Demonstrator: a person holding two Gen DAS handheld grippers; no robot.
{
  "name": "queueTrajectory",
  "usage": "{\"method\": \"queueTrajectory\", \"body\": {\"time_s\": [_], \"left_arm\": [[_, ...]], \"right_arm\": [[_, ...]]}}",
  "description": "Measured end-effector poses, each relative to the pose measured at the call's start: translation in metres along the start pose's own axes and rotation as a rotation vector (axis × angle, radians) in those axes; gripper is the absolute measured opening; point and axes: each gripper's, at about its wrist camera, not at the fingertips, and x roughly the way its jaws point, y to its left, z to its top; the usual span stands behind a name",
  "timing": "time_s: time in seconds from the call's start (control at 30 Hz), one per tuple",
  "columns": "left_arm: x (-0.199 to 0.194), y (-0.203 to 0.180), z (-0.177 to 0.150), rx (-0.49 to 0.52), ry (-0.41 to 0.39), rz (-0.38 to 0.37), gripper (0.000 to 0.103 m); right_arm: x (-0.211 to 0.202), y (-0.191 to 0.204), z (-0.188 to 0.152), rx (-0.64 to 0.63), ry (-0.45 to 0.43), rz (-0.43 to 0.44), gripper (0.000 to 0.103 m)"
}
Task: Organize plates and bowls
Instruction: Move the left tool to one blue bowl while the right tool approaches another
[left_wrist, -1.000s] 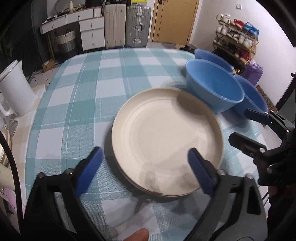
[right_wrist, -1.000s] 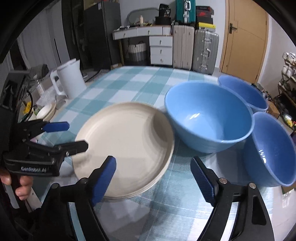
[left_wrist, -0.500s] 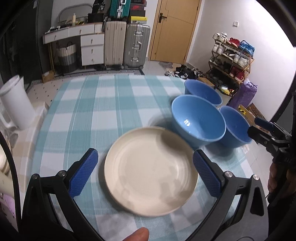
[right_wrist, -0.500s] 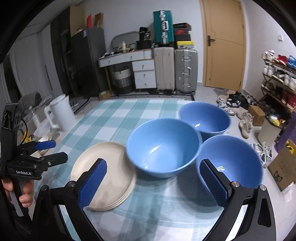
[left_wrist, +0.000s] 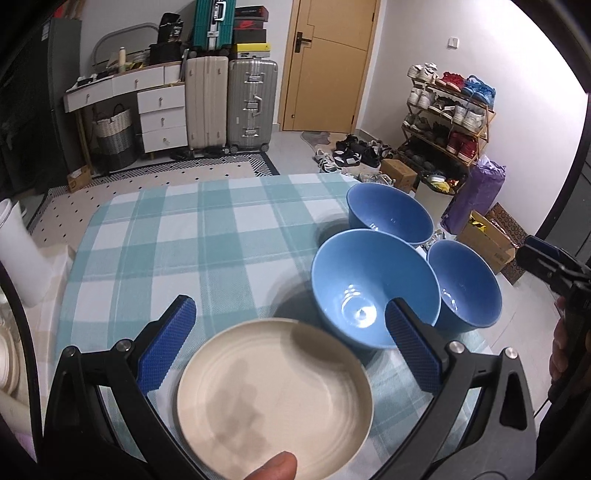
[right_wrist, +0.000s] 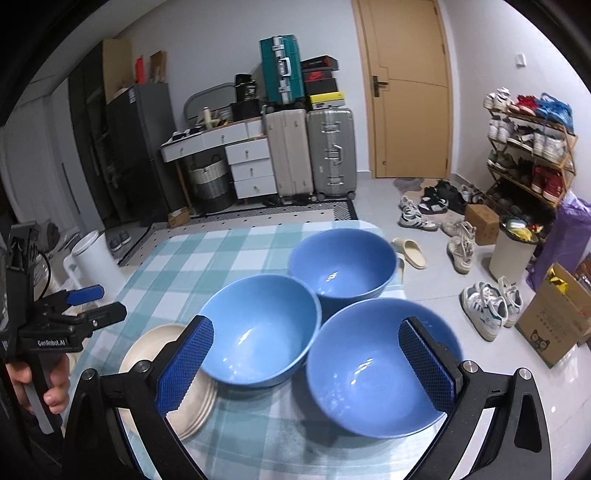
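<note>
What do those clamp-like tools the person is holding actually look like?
Each is matte black plastic with silver bolts at the joints. The left gripper and right gripper each carry two finger pads of textured blue rubber. White "GenRobot.AI" lettering marks the left one's body, and a thin black cable loops behind it.

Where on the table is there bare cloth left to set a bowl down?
The checked cloth lies bare across the far and left part, from the white jug over to the three blue bowls, and back to the far edge. It is crowded on the near right: the bowls cluster close together there, with the stack of cream plates right beside the nearest one.
</note>
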Motion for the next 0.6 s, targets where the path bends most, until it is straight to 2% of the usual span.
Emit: {"method": "queueTrajectory", "body": {"time_s": [0.6], "left_arm": [[0.051, -0.017, 0.053, 0.014, 0.040, -0.031, 0.102]], "right_arm": [[0.008, -0.038, 0.049, 0.059, 0.004, -0.064, 0.102]]}}
